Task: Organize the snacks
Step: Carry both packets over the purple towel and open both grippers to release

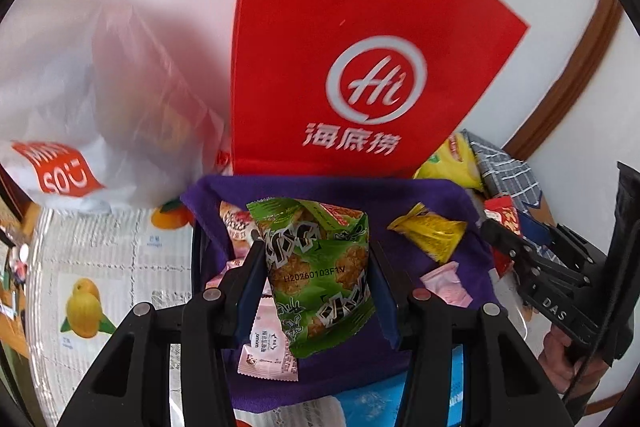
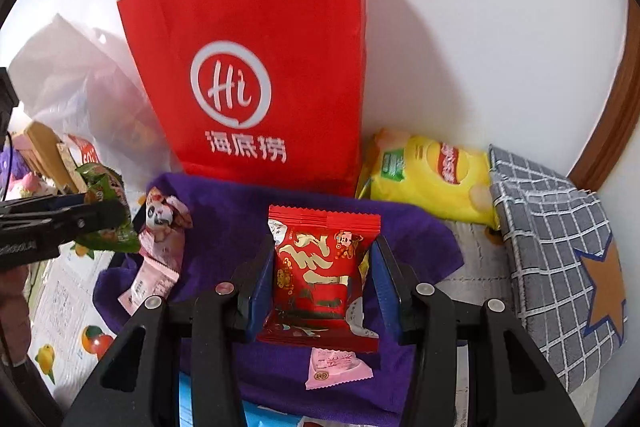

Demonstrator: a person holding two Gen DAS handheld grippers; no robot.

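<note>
In the left wrist view the left gripper [image 1: 316, 267] has its fingers pinching a green crinkly plastic snack packet [image 1: 316, 263] above the purple cloth [image 1: 432, 195], where one yellow wrapped sweet [image 1: 430, 233] and about three pink sachets lie loose, so the sorting looks only partly done. In the right wrist view the right gripper [image 2: 324, 279] pinches one red foil snack packet [image 2: 320, 275] over the same cloth, with one pink sachet [image 2: 338, 367] near and one panda-print packet [image 2: 162, 215] to the left (neither is put away yet). One tall red paper carrier bag [image 2: 256, 27] stands at the far side beside one yellow crisp bag [image 2: 428, 175].

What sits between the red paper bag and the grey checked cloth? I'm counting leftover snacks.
A yellow chip bag lies between the red paper bag and the grey checked cloth, clearest in the right wrist view.
</note>
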